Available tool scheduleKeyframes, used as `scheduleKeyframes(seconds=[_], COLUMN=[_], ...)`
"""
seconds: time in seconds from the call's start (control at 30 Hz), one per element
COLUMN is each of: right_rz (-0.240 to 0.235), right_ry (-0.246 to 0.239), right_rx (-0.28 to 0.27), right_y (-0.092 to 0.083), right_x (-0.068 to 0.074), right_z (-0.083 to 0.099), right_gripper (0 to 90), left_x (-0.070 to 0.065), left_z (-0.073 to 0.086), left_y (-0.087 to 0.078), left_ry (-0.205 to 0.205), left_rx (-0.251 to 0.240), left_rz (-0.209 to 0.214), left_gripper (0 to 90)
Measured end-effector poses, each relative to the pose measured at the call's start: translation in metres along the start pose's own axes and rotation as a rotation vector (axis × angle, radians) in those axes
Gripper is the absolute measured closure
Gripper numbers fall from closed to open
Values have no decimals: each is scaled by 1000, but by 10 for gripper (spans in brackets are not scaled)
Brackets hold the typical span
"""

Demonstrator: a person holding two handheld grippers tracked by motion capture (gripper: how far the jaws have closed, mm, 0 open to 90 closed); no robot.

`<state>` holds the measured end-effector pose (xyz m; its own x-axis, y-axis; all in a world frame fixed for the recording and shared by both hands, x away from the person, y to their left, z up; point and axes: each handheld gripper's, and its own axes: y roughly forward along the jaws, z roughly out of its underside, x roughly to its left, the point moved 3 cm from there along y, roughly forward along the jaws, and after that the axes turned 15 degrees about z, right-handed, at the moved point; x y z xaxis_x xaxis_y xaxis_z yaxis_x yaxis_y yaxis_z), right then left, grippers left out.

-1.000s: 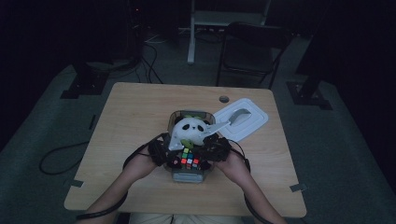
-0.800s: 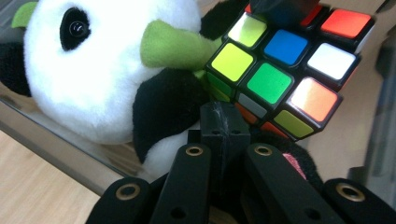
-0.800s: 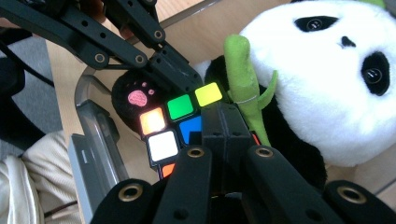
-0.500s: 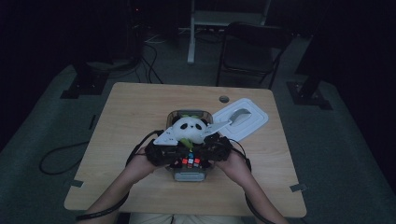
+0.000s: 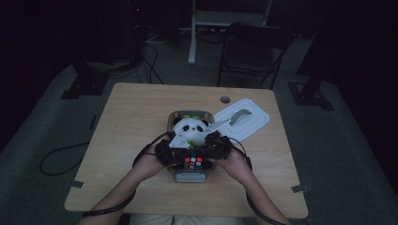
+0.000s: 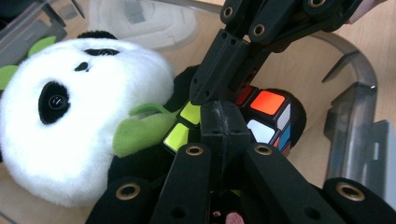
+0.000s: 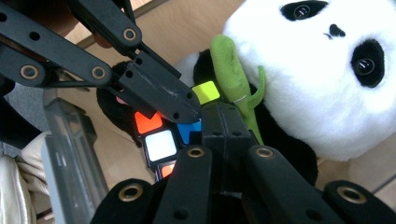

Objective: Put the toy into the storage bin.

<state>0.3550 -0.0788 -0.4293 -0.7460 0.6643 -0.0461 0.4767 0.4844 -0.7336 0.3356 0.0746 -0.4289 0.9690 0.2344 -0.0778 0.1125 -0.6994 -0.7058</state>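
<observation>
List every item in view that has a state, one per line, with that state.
Clear grey plastic box: open, lid off.
White plastic lid: lying flat on the table right of the box.
Plush panda toy: inside the box.
Multicoloured puzzle cube: inside the box beside the panda.
Left gripper: jaws shut.
Right gripper: jaws shut.

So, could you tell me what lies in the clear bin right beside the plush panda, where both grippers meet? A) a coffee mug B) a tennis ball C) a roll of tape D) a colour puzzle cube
D: in the left gripper view a puzzle cube with red, white and yellow squares lies against the panda inside the clear bin, with the tips of the left gripper and the right gripper at it.
</observation>
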Motion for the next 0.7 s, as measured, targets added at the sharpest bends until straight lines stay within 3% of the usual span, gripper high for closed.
scheduleKeyframes(seconds=[0.1, 0.27, 0.47, 0.5, 0.53, 0.63, 0.7], right_rz=[10, 42, -5, -15, -7, -5, 1], right_ry=[14, 22, 63, 67, 86, 129, 162], right_rx=[2, -7, -79, -96, -116, -149, -168], right_y=[3, 2, -13, -17, -24, -33, -37], right_x=[-1, -1, 1, 0, -3, -11, -18], right_z=[0, -1, -3, -3, -3, -2, -1], right_gripper=[900, 900, 890, 813, 700, 608, 528], left_x=[1, 2, -6, -9, -10, -10, -8], left_z=[-1, -4, -9, -10, -10, -10, -9], left_y=[3, -1, -16, -22, -24, -32, -36], left_ry=[17, 11, 6, -3, -1, -15, -28], left_rx=[14, 13, -46, -80, -83, -119, -131], left_rz=[-30, -18, 9, 35, 40, 55, 43], left_gripper=[900, 900, 900, 900, 822, 736, 667])
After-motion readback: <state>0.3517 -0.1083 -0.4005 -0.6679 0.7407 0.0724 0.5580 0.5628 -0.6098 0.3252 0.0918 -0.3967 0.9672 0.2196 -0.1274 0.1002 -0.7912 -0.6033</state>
